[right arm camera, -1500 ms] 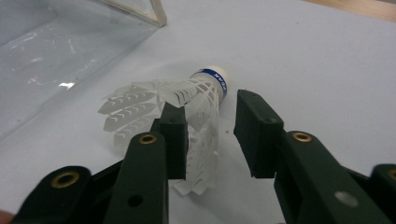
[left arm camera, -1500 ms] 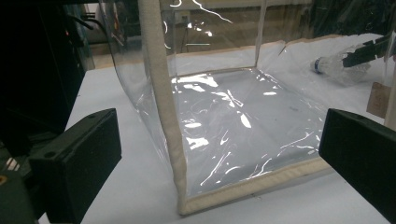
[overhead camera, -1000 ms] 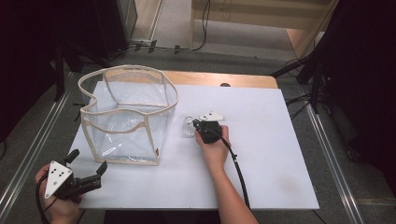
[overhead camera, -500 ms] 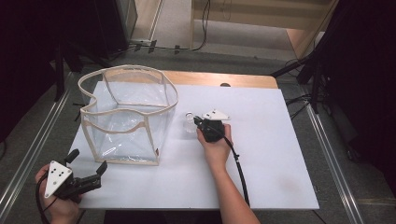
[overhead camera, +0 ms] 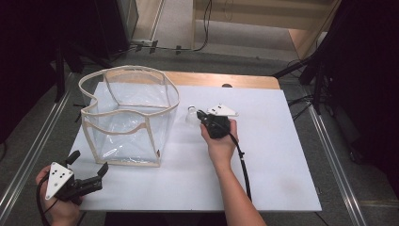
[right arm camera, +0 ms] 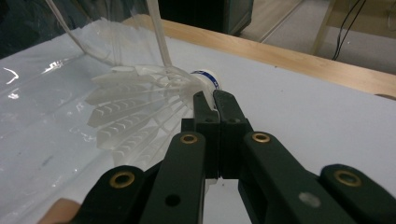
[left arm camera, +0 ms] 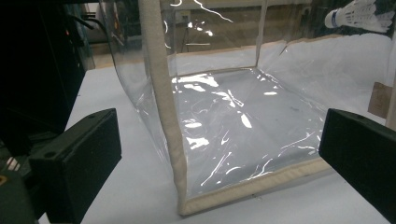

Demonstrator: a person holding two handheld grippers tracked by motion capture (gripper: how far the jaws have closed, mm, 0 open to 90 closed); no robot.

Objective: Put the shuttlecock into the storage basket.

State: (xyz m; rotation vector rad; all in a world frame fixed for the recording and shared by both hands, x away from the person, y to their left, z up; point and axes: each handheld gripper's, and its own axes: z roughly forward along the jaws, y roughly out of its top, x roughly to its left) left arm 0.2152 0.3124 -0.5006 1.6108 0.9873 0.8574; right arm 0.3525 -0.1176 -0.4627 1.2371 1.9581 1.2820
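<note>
A white feather shuttlecock (right arm camera: 140, 107) with a blue-banded cork is pinched by its feathers near the cork in my right gripper (right arm camera: 211, 100), which is shut on it. In the high view the shuttlecock (overhead camera: 190, 114) hangs just right of a clear plastic bag with beige trim (overhead camera: 127, 115) that stands open on the white table. My right gripper (overhead camera: 201, 117) holds it a little above the table. My left gripper (overhead camera: 87, 165) rests open at the table's front left corner, jaws wide and pointing at the bag's near corner (left arm camera: 173, 154). Through the clear wall the shuttlecock (left arm camera: 357, 14) shows at the upper right.
The white table top (overhead camera: 277, 155) has a wooden strip (overhead camera: 226, 80) along its far edge. Metal rails run along both sides. A black cable (overhead camera: 242, 162) trails from the right gripper back toward the person. Dark stands and cables lie on the floor beyond.
My right gripper has lifted the shuttlecock off the table and moved it slightly away from me, beside the bag. The left gripper has stayed where it was.
</note>
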